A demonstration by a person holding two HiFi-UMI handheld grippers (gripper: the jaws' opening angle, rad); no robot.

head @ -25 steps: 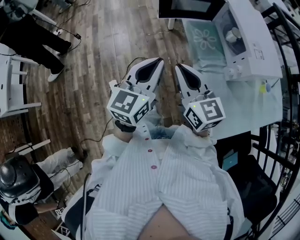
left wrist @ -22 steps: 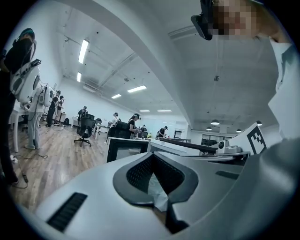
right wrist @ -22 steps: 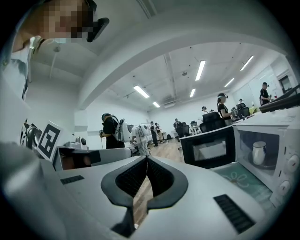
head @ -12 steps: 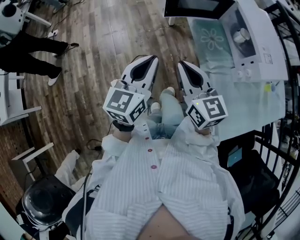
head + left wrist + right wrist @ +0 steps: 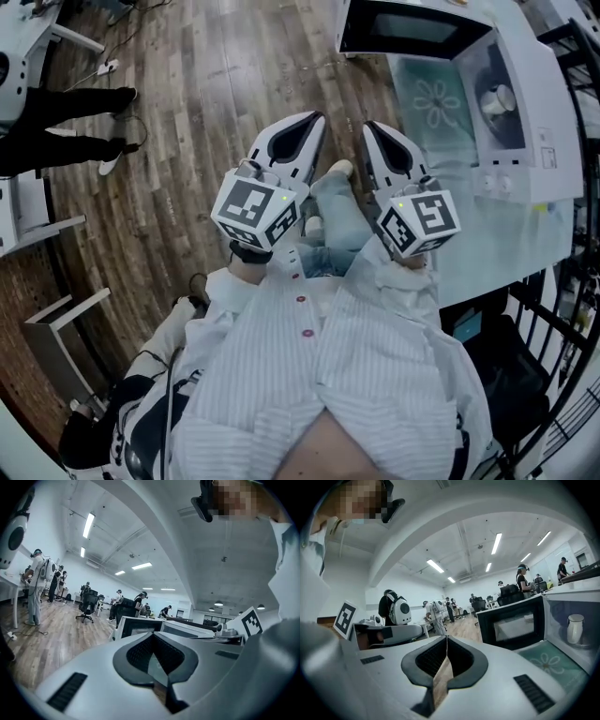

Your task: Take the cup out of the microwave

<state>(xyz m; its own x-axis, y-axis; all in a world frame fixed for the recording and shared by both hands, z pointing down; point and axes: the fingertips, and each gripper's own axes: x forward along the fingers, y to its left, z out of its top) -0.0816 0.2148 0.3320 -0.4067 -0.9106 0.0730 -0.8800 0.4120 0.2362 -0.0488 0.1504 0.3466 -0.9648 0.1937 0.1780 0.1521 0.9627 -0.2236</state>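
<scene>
I see left gripper [image 5: 152,633] with jaws pressed together, nothing held. Right gripper [image 5: 446,637] same: jaws meeting, empty. Cup [image 5: 503,97] stands upright inside microwave [image 5: 548,112], upper right of head view, door [image 5: 412,33] swung open. Both grippers well apart from cup.

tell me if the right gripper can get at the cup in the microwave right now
Probably yes: the microwave door stands open and nothing blocks the cup inside. But the right gripper is shut and well short of it.
</scene>
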